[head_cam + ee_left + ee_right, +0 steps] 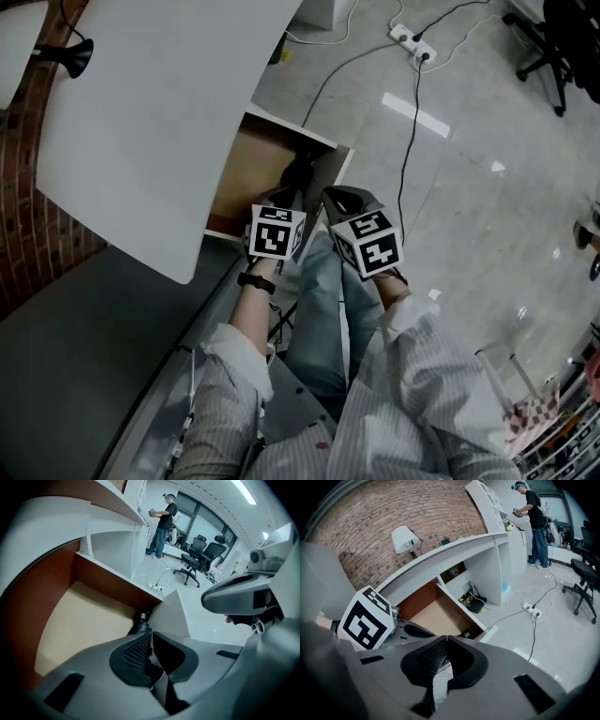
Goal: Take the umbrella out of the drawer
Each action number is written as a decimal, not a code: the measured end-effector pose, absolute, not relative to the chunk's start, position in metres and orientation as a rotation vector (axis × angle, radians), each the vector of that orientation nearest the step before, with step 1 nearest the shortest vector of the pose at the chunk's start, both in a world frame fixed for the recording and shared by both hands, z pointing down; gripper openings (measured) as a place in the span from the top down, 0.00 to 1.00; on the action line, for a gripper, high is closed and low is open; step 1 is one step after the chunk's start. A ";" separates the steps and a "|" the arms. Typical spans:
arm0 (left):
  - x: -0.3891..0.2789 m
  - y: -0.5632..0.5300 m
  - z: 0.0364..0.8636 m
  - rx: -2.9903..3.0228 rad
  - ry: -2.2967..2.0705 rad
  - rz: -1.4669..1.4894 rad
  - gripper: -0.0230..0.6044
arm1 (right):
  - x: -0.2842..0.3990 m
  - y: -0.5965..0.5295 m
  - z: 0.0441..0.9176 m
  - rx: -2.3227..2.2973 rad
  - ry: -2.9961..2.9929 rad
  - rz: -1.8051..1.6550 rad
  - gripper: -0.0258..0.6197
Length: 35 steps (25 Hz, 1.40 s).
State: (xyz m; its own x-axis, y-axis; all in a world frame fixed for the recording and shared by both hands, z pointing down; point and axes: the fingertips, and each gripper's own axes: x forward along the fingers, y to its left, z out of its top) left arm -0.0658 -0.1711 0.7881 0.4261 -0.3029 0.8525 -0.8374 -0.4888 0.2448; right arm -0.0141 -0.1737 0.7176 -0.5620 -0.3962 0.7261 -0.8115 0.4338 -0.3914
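The drawer (246,164) stands pulled out from under the white desk (150,112), its pale brown floor bare over most of its width. The umbrella (140,619), a dark folded one, lies tucked into the drawer's far right corner, against the right wall. The left gripper (151,633) hangs over the drawer's right side with its jaws clenched tip to tip and nothing between them; the umbrella's ribbed end shows just beyond the tips, and whether they touch it cannot be told. The right gripper (446,638) is beside it on the right, out over the drawer's right edge, and is likewise closed on nothing. In its view the left gripper's marker cube sits near at the left, and the umbrella shows as a dark shape in the drawer corner below. A black band (256,281) circles the person's left wrist, above a rolled striped sleeve (239,361). On the glossy floor to the right, a power strip (412,42) lies far off with cables running from it. An office chair (553,47) stands at the far right. Another person (161,524) stands well away across the room. A brick wall (393,513) rises behind the desk.
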 end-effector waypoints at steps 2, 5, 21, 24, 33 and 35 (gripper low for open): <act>-0.068 -0.173 0.796 1.996 -0.966 1.027 0.95 | -0.015 -0.174 0.723 1.001 -2.141 1.024 0.91; -0.073 -0.178 0.808 1.982 -0.976 1.070 0.94 | -0.019 -0.174 0.731 0.981 -2.139 1.041 0.91; -0.091 -0.169 0.868 1.849 -0.842 1.245 0.58 | -0.016 -0.179 0.737 0.967 -2.147 1.046 0.91; -0.092 -0.163 0.877 1.813 -0.812 1.270 0.54 | -0.014 -0.179 0.737 0.970 -2.147 1.046 0.91; -0.093 -0.159 0.893 1.798 -0.821 1.259 0.53 | -0.011 -0.176 0.745 0.956 -2.130 1.053 0.91; -0.093 -0.160 0.894 1.796 -0.820 1.270 0.53 | -0.010 -0.179 0.747 0.962 -2.126 1.057 0.91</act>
